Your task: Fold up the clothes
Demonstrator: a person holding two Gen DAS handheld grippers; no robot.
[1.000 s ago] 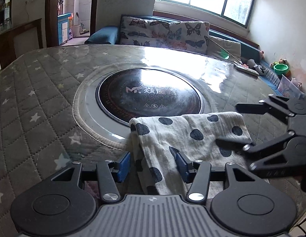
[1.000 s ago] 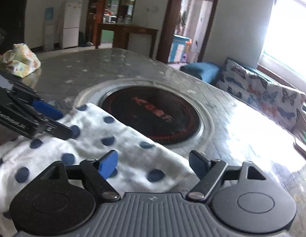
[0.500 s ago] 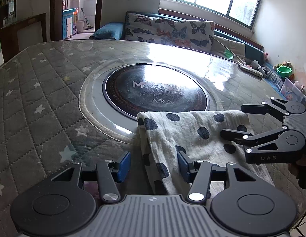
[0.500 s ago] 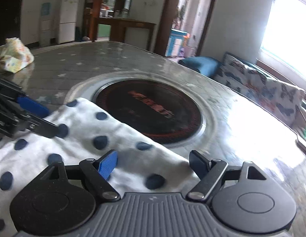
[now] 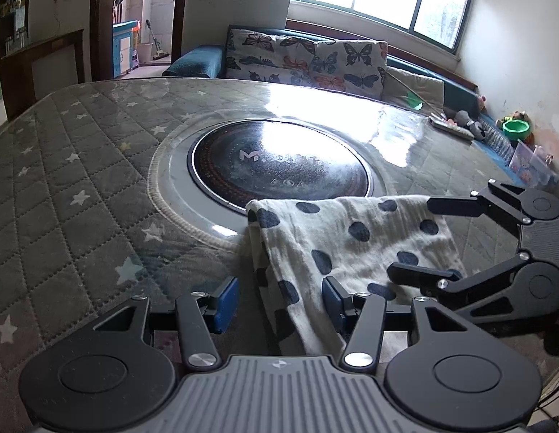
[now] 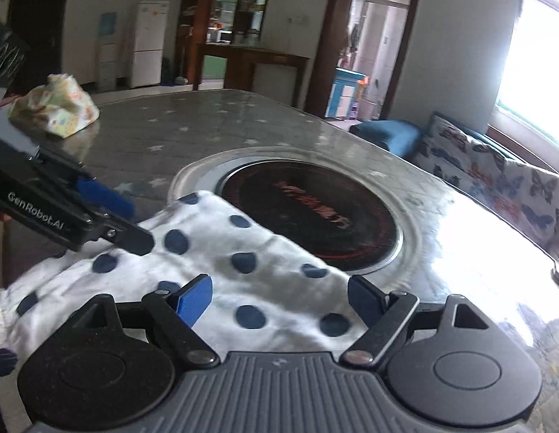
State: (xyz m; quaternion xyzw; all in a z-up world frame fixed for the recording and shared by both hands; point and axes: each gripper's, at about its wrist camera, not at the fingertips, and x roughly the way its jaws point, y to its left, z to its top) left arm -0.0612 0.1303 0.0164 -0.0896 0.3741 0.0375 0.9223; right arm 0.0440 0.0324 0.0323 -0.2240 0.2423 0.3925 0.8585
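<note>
A white cloth with dark blue dots (image 5: 351, 238) lies folded on the table, its far edge over the rim of the round black cooktop (image 5: 279, 162). My left gripper (image 5: 279, 303) is open, with the cloth's left fold running between its blue pads. From the right comes my right gripper (image 5: 423, 238), also open, one finger at the cloth's far right corner and the other over its near right edge. In the right wrist view the cloth (image 6: 243, 259) spreads under the open right gripper (image 6: 279, 294), and the left gripper (image 6: 131, 220) hovers at its left edge.
The table (image 5: 81, 180) has a grey quilted star cover under glass. A crumpled patterned bundle (image 6: 59, 108) sits at its far left corner. A sofa with butterfly cushions (image 5: 308, 57) stands behind the table. The table's near edge lies just below both grippers.
Both grippers have shifted slightly around the cloth and stayed open. The left gripper has edged in over the cloth's left edge. The cloth lies as before.
</note>
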